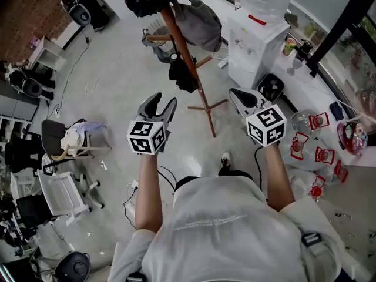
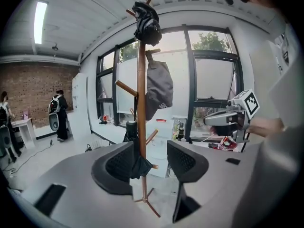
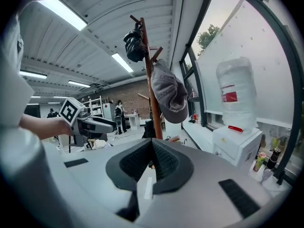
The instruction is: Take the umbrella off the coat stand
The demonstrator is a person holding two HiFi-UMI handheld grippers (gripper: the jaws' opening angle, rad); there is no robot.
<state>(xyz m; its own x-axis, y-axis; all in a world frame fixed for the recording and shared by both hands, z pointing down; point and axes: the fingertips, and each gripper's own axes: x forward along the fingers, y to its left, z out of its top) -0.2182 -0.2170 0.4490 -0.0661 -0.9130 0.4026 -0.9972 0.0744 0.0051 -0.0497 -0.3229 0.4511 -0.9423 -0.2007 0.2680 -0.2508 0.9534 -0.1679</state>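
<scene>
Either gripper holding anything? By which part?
Nothing held. Left gripper jaws open, right gripper jaws shut, empty; umbrella hangs on the stand, untouched.

The head view looks steeply down over the person [image 1: 223,228] onto the floor [image 1: 117,81] and the stand [image 1: 202,100] ahead. Both gripper views face that stand nearly level from close by; the left also shows the right gripper [image 2: 209,119], the right the left gripper [image 3: 113,124].

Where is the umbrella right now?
In the left gripper view, the black umbrella hangs low on the wooden coat stand, just left of the pole. It is under the grey cap and above the stand's feet.
</scene>
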